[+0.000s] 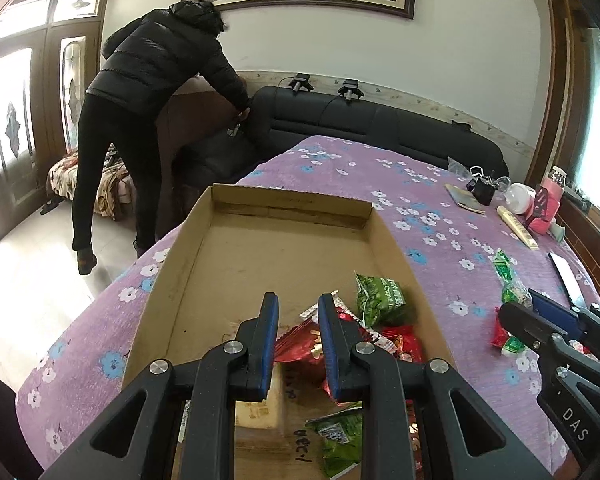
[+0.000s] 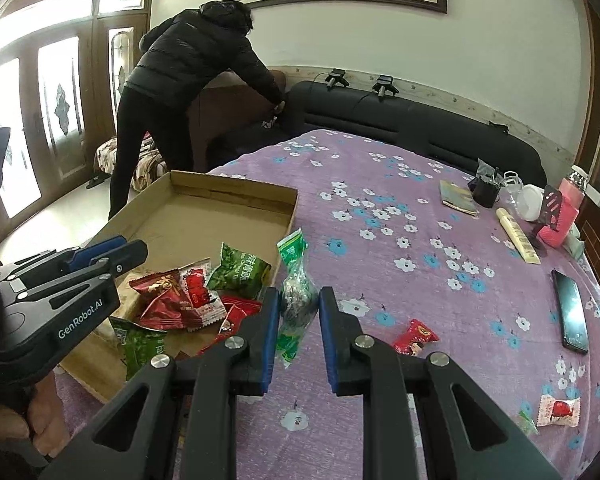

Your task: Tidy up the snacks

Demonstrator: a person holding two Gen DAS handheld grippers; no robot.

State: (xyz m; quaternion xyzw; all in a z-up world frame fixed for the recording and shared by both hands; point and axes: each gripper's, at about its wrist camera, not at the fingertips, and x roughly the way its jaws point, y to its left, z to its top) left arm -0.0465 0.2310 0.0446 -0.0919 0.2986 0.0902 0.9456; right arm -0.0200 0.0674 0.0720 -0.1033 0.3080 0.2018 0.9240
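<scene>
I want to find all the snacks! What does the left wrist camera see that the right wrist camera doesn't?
Only left wrist: black writing on the box floor. Only right wrist: a hand at the bottom corner. Both: the cardboard box, the person in black, and the green packet pinched in the right gripper jaws.

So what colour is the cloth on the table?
Purple tablecloth with white and blue flowers, clearest in the right wrist view.

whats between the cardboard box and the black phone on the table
In the right wrist view, mostly bare flowered cloth lies between the cardboard box and the phone; only a green-and-clear snack packet stands beside the box's edge.
</scene>
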